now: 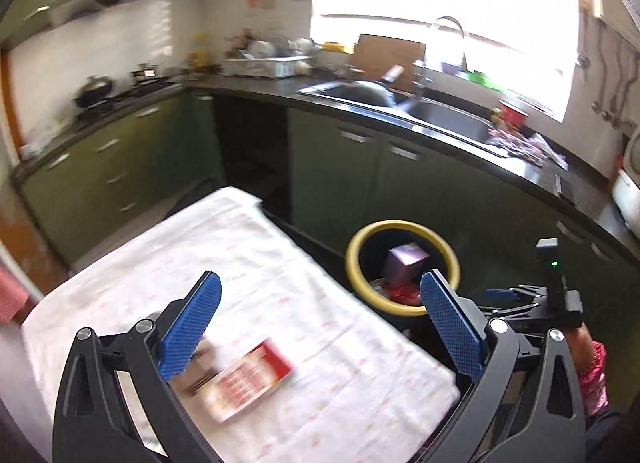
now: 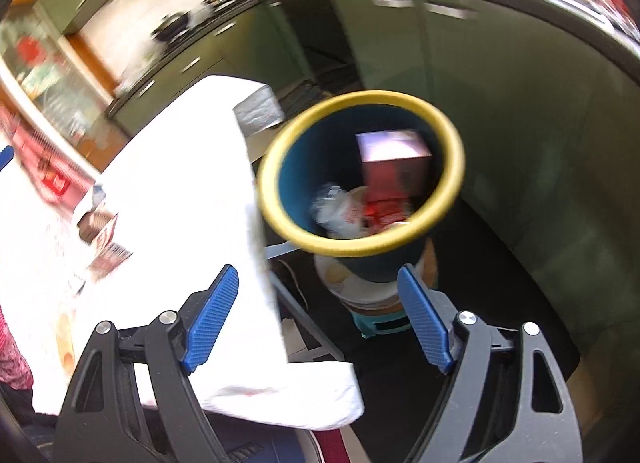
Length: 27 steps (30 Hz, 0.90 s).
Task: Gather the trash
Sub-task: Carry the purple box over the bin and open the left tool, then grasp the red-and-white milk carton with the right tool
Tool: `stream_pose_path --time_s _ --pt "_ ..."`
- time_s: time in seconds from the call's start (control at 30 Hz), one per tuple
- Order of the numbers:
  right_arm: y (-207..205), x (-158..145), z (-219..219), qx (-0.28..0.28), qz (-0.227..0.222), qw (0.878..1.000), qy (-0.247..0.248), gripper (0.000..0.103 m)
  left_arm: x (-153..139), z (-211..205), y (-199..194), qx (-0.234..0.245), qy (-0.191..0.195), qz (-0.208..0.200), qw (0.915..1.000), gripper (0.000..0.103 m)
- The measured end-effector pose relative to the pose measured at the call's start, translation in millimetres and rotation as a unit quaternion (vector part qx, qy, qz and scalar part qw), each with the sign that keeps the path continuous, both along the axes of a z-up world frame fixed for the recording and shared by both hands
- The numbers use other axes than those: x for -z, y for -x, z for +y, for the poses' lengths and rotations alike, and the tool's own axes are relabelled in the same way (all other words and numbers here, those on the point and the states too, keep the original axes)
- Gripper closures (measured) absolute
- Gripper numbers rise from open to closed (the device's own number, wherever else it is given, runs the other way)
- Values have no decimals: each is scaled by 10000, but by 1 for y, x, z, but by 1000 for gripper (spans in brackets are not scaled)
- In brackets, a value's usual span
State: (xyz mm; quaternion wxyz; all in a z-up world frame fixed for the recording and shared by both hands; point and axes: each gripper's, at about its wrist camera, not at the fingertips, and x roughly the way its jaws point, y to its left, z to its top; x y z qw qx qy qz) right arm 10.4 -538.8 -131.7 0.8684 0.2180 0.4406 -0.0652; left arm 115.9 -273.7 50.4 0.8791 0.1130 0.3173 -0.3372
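Observation:
A dark bin with a yellow rim (image 1: 402, 226) (image 2: 360, 97) stands beside the white-clothed table (image 1: 256, 247) (image 2: 180, 167). It holds a purple box (image 1: 406, 255) (image 2: 394, 151), red wrappers and a crumpled white wrapper (image 2: 340, 209). A red and white carton (image 1: 252, 379) lies on the cloth between the fingers of my open, empty left gripper (image 1: 320, 315). My right gripper (image 2: 318, 303) is open and empty, just short of the bin, at the table's edge. It also shows in the left wrist view (image 1: 532, 299). Small boxes (image 2: 100, 235) and red packaging (image 2: 48, 171) lie on the table's left.
Green kitchen cabinets (image 1: 360, 167) and a dark counter with a steel sink (image 1: 440, 115) run behind the bin. Wrappers and a red cup (image 1: 514, 113) sit on the counter right of the sink. A stove with a pan (image 1: 94, 89) is at the far left.

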Motion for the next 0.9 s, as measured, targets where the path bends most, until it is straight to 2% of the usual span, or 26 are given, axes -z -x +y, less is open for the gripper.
stream_pose_path --time_s 0.17,0.3,0.37,0.43,0.5,0.6,0.8,0.9 --pt "-32 -13 69 -1000 -60 9943 357 23 9 109 21 -974 253 -107 9949 5" --pt "-65 -19 126 -2023 -81 9774 604 23 28 182 35 -1506 633 -81 9865 5" --pt "-77 -23 158 -2726 -190 9591 741 20 37 210 38 -1685 724 -71 9830 5" --pt "-92 -27 185 -3423 -275 9336 1020 15 48 231 43 -1822 804 -30 9800 5" --pt "-109 -27 206 -4052 -321 9045 1288 9 56 247 47 -1931 851 -2 9775 5" --pt "-137 -18 232 -4900 -173 8581 1525 8 66 260 53 -2066 879 -10 9745 5" --pt "-178 1 264 -5769 151 7953 1855 8 75 267 52 -2316 995 108 9677 5" --pt "-189 8 272 -6040 312 7749 1837 8 77 261 52 -2367 940 146 9669 5"
